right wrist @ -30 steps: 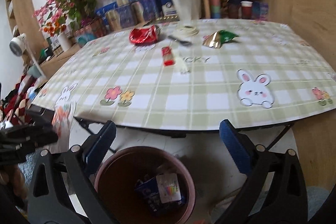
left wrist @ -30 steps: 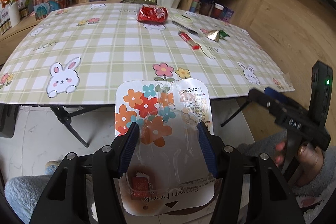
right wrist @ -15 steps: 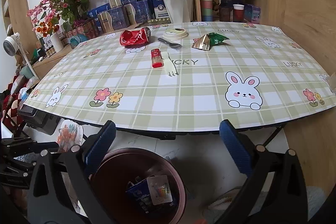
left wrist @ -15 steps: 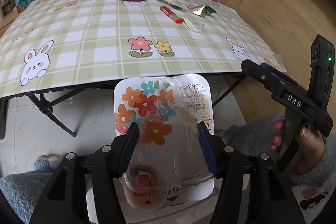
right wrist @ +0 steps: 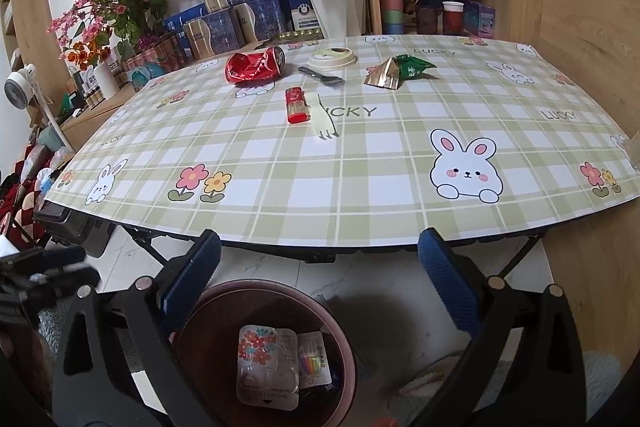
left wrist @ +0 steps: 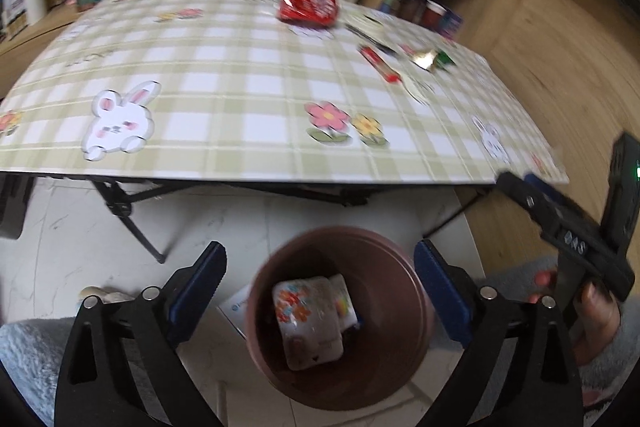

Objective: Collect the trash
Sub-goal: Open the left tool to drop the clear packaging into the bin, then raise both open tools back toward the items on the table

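Brown plastic bin point(left wrist: 340, 315) stands on the floor under the left gripper point(left wrist: 320, 279), whose jaws have just been opening and hold nothing; the flower-printed blister pack point(left wrist: 308, 323) lies inside. In the right wrist view, the right gripper point(right wrist: 320, 267) stands wide apart, empty, above the same bin point(right wrist: 208, 327), with the pack point(right wrist: 268, 367) beside a smaller wrapper point(right wrist: 314, 359).

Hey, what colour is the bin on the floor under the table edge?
Reddish brown, a round bin with a paler pinkish rim. The right wrist view shows it sharpest.
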Available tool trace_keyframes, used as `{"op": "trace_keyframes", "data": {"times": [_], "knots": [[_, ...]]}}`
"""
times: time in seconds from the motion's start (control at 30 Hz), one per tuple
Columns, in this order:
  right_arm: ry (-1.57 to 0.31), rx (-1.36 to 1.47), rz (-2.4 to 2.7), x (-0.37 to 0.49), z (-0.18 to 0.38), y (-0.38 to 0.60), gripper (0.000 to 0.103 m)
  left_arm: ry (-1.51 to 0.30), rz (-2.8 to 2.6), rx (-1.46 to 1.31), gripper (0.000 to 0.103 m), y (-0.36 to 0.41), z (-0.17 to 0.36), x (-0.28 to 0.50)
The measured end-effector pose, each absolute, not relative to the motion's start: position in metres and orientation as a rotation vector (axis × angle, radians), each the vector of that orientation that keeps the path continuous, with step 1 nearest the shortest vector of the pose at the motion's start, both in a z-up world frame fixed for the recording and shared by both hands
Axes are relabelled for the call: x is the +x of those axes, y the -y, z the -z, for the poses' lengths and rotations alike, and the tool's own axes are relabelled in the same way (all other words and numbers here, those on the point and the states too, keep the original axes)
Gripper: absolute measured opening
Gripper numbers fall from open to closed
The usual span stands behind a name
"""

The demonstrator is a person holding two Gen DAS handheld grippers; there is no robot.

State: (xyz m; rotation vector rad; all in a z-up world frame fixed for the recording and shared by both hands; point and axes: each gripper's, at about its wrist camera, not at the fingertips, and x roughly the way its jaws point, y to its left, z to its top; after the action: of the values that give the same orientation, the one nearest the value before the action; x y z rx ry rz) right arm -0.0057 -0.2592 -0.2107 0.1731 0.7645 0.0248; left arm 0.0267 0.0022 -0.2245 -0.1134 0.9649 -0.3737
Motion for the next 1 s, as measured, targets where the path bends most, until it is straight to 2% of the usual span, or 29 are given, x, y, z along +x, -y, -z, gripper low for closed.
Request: {"op": "trace_keyframes", "data": {"times": [0.27, 0.53, 1.0], "knots": [[-0.801, 0.2, -0.012, 0.017, 0.211, 0.27, 0.097, -0.887, 0.267, -0.141, 0.096, -0.03, 0.2, 0.056], [-0.716, 0.223, -0.023, 0.036, 0.179, 0.289, 0.097, -0.806, 0.249, -0.15, 0.097, -0.035, 0.173, 0.079], [-0.824, 0.19, -0.014, 0.068, 0.182, 0.307, 0.097, -0.779, 0.266, -0.095, 0.097, -0.028, 0.167, 0.106]]}}
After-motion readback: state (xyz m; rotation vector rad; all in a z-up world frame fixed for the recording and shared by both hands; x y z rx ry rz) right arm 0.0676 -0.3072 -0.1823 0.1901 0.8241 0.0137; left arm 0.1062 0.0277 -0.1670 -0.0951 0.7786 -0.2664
